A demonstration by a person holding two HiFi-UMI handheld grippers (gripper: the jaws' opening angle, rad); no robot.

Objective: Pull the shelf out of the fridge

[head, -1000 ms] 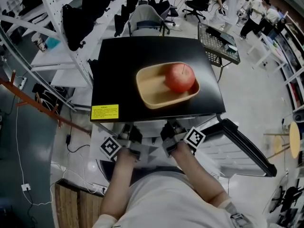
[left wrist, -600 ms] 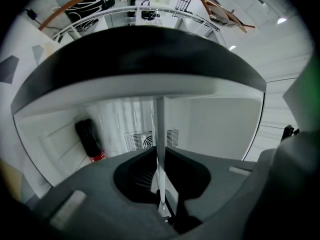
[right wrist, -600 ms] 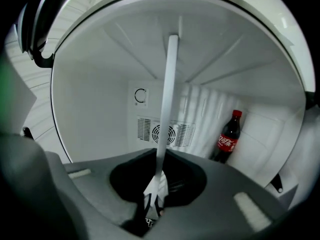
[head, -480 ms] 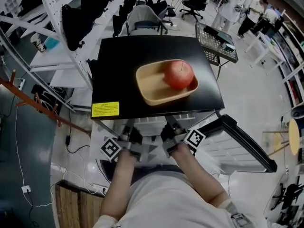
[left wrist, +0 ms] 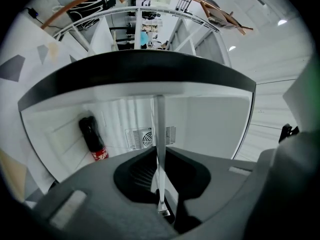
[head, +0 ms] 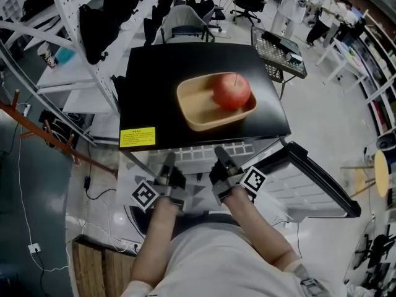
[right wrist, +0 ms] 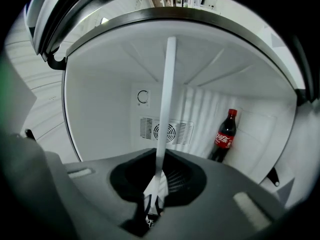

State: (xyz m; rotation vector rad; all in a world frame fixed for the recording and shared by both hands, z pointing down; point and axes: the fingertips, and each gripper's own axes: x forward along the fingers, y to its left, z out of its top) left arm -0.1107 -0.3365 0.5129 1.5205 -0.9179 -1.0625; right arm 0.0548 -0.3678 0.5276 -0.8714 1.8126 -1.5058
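In the head view the shelf [head: 204, 152] is a flat white panel with a row of slots along its front; it juts partway out of the fridge [head: 185, 67], just under the glossy black top; the left gripper [head: 168, 163] and the right gripper [head: 221, 158] are each clamped on its front edge, side by side, each carrying a cube with square markers; a shallow wooden tray [head: 193, 111] lies on the fridge top with a red apple [head: 232, 90] in its right half; a yellow label [head: 137, 137] sits at the top's front left corner; the dark-rimmed door [head: 322, 184] swings open to the right.

In the left gripper view the shelf [left wrist: 160, 129] shows edge-on, a thin pale strip running into the dark grey jaws, which are closed on it; this view opens the smooth white interior that the head view hides; a dark cola bottle [left wrist: 91, 136] with a red label stands by a ribbed back wall, near a round slotted vent [left wrist: 145, 138].

In the right gripper view the shelf [right wrist: 167, 104] is again a narrow white strip, pinched between that gripper's closed jaws; the bottle [right wrist: 225, 133] stands to the right of the vent [right wrist: 167, 130]; a small dial [right wrist: 143, 97] shows above the vent, seen only here.
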